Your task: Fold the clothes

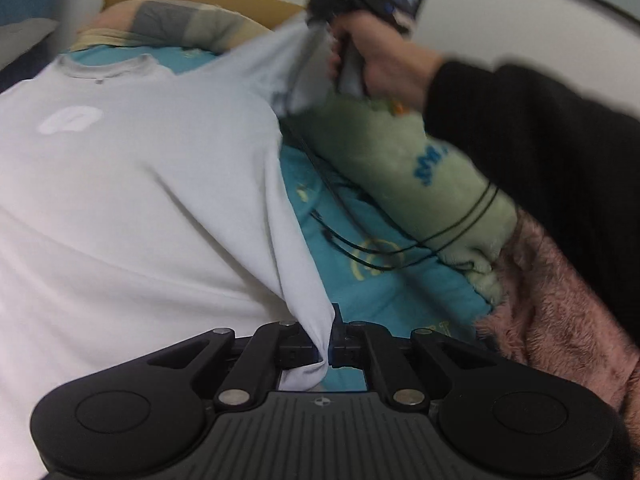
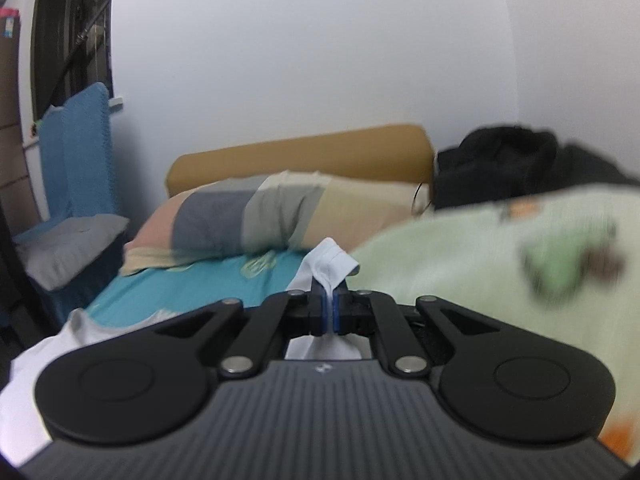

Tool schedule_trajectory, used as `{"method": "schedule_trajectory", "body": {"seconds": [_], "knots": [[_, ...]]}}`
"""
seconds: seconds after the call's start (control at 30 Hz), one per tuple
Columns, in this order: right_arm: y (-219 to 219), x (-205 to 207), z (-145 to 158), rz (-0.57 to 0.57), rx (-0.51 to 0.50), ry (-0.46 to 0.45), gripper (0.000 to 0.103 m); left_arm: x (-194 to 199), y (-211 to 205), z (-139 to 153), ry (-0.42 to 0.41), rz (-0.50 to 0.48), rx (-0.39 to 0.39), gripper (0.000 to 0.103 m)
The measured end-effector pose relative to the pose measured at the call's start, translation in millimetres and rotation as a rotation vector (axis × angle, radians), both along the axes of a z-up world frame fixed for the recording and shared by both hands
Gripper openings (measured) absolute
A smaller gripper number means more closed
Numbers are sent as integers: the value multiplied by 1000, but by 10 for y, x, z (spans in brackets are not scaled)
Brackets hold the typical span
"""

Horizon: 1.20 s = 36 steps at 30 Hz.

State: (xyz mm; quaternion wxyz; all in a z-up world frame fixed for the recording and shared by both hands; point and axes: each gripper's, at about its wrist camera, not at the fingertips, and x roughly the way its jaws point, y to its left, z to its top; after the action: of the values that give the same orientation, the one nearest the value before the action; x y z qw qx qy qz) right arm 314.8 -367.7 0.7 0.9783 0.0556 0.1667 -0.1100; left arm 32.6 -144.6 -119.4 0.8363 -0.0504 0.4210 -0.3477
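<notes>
Left wrist view: one pale grey T-shirt [image 1: 132,184] is seen spread front-up on a bed covered by a teal sheet [image 1: 384,280]. The left tongs [image 1: 329,346] are clenched on the shirt's lower side edge, which is bunched between the pads. Farther off, the right tongs [image 1: 320,16], held by a hand [image 1: 384,68] in a black sleeve, are clenched on the sleeve end of the same side, lifted off the bed. One green plush blanket [image 1: 400,176], one pink fuzzy blanket [image 1: 560,312] and one striped pillow [image 1: 176,26] are counted, with black cables draped across the green blanket.

Right wrist view: the right tongs [image 2: 330,312] are shown gripping a hemmed fold of the shirt [image 2: 332,262], its cuff standing up above the pads. One striped pillow [image 2: 256,216], one tan headboard [image 2: 304,156] and one dark garment [image 2: 512,164] on the green blanket are seen.

The step in hand is judged to be folding the shirt's side inward. It would be done well if both held points were raised evenly, the edge kept taut between them, carried across the chest and laid flat before release.
</notes>
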Motion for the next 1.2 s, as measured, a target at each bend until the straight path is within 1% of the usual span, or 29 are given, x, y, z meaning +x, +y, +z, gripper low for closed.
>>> {"method": "schedule_trajectory", "body": {"seconds": [0.07, 0.1, 0.13, 0.17, 0.2, 0.23, 0.27, 0.33, 0.4, 0.47, 0.53, 0.57, 0.63, 0.67, 0.77, 0.83, 0.87, 0.9, 0.97, 1.07, 1.13, 1.2], "knots": [[-55, 137, 35, -14, -32, 17, 6, 83, -225, -254, 22, -31, 35, 7], [-74, 201, 26, -21, -43, 29, 6, 125, -284, -369, 23, -45, 60, 10], [-93, 266, 16, -29, -54, 42, 6, 168, -336, -476, 28, -58, 84, 20], [-91, 303, -12, -31, -67, 55, 6, 206, -340, -536, 49, -69, 97, 25], [-82, 330, -47, -32, -80, 68, 6, 224, -314, -539, 57, -74, 82, 27], [-72, 357, -82, -33, -93, 82, 6, 242, -301, -493, 55, -76, 64, 44], [-62, 385, -118, -34, -107, 96, 6, 252, -290, -422, 45, -66, 55, 65], [-7, 423, -131, -32, -121, 114, 6, 279, -241, -272, 19, -43, 40, 80], [72, 426, -65, -27, -131, 125, 6, 331, -138, -126, 3, -17, 39, 80], [215, 421, 68, -8, -151, 118, 6, 411, 21, -16, 7, 34, 90, 81], [427, 414, 215, 14, -182, 110, 6, 504, 231, 90, -32, 97, 188, 81], [564, 417, 282, 27, -194, 106, 6, 552, 329, 123, -65, 144, 240, 81], [850, 425, 411, 55, -213, 97, 6, 679, 617, 219, -124, 257, 310, 84], [1023, 433, 457, 75, -223, 90, 6, 764, 764, 261, -134, 313, 329, 85], [1611, 467, 533, 142, -247, 60, 6, 1015, 1229, 406, -112, 485, 290, 85], [2033, 538, 471, 190, -241, 55, 6, 1145, 1534, 485, -84, 579, 197, 85], [2246, 577, 432, 214, -237, 53, 6, 1189, 1661, 505, -80, 615, 164, 85], [2462, 623, 355, 239, -238, 60, 6, 1222, 1767, 525, -81, 644, 152, 85], [2875, 739, 115, 289, -247, 92, 6, 1286, 1979, 560, -83, 701, 129, 85], [3385, 954, -333, 347, -280, 155, 6, 1319, 2294, 499, -58, 754, 109, 85], [3626, 1098, -622, 366, -316, 195, 7, 1364, 2446, 402, -24, 784, 103, 85], [3718, 1218, -822, 365, -324, 213, 8, 1422, 2538, 255, 25, 805, 94, 84]]}}
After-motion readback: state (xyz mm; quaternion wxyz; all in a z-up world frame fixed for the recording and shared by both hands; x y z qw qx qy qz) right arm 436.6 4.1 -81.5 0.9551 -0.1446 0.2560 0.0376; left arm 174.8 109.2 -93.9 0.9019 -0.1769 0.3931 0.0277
